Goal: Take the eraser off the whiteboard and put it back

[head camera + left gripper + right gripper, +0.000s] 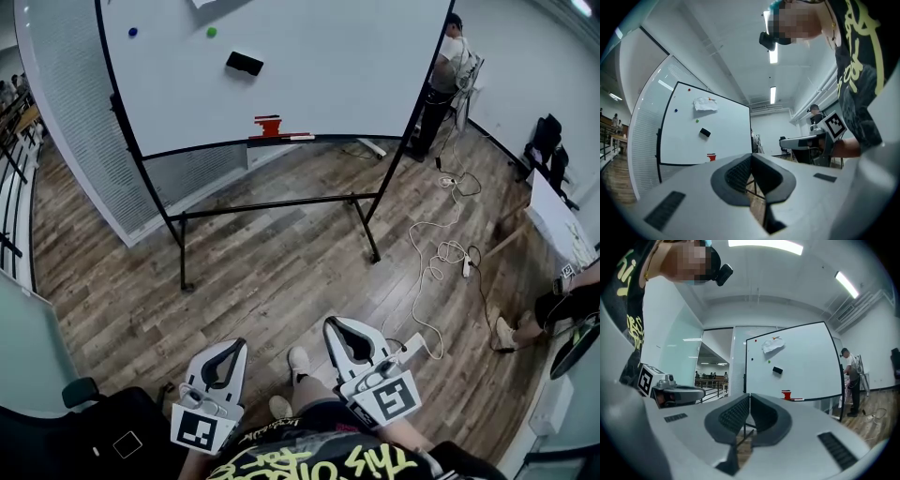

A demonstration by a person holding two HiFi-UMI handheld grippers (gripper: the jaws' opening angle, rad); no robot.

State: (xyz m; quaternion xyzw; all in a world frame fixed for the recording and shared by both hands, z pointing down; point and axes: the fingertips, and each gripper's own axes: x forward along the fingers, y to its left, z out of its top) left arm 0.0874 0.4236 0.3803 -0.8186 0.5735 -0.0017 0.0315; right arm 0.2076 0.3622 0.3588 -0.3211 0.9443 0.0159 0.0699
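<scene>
Both sets of jaws were shut, pads meeting at the tips with nothing between them: the left gripper (pixel 751 157) and the right gripper (pixel 749 397) pointed about level at the whiteboard (pixel 328 56), well apart from it across the wooden floor (pixel 272 272).

The eraser (pixel 245 64) sat flat on the board face, just below and to the right of a green magnet (pixel 211 32) and well above the tray (pixel 279 138).

What worried me:
- Arriving with the jaws closed. I judged they would knock the eraser and slide or drop it, so they needed opening first.
- Gripping without matching its tilt. A level grip would catch it at the corners, and it might twist out.
- Pressing too hard. The board stands on a light frame and could rock or shift.
- The cable (pixel 436 267) lay looped on the floor to my right, and a person (pixel 448 70) stood at the board's right edge. A careless walk-up could snag one or crowd the other.

The eraser's long axis ran roughly across the board, not quite level: its left end sat higher and its right end dipped towards the tray.
</scene>
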